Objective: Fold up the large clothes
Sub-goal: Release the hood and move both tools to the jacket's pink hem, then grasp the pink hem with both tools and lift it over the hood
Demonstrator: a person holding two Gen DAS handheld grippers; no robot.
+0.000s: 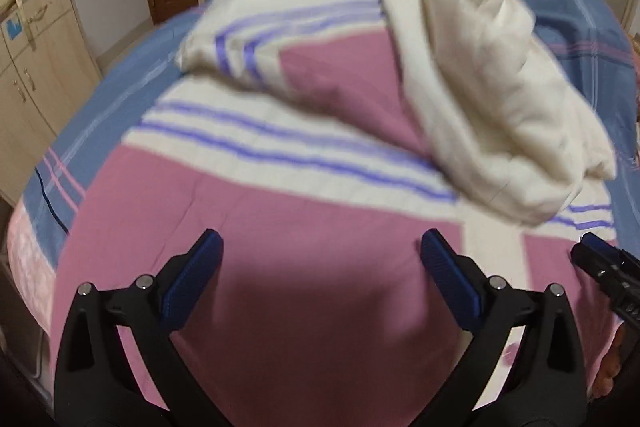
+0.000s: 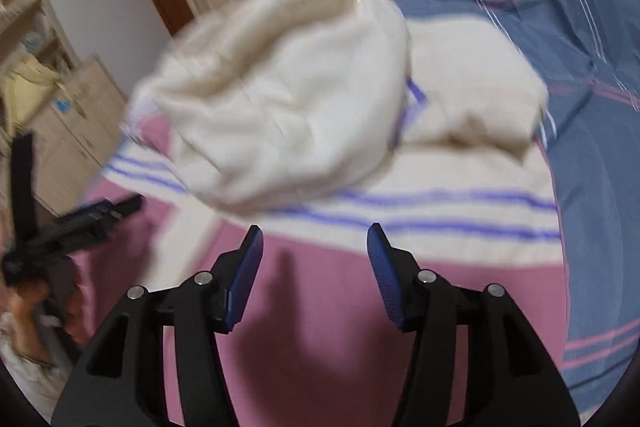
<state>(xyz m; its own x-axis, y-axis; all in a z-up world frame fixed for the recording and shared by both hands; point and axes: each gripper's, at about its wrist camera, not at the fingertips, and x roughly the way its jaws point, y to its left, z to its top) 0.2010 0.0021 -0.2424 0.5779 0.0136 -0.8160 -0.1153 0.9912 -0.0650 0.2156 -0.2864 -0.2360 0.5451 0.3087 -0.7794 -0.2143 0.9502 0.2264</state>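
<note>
Pink-and-cream quilted fabric with purple stripes (image 1: 280, 211) is spread flat over the blue plaid bedsheet (image 1: 584, 39), with a cream fleecy hood-shaped flap (image 2: 280, 99) bunched on top — blurred in both views. Left gripper (image 1: 320, 279) and right gripper (image 2: 316, 275) are both spread wide, nothing held. For a tidy fold, the flap's corners should probably be pinched evenly and tension kept level — no dragging.

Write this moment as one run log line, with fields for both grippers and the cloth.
left gripper: open, empty | right gripper: open, empty | quilt: on bed, cream underside folded over, blurred | fold: not finished
</note>
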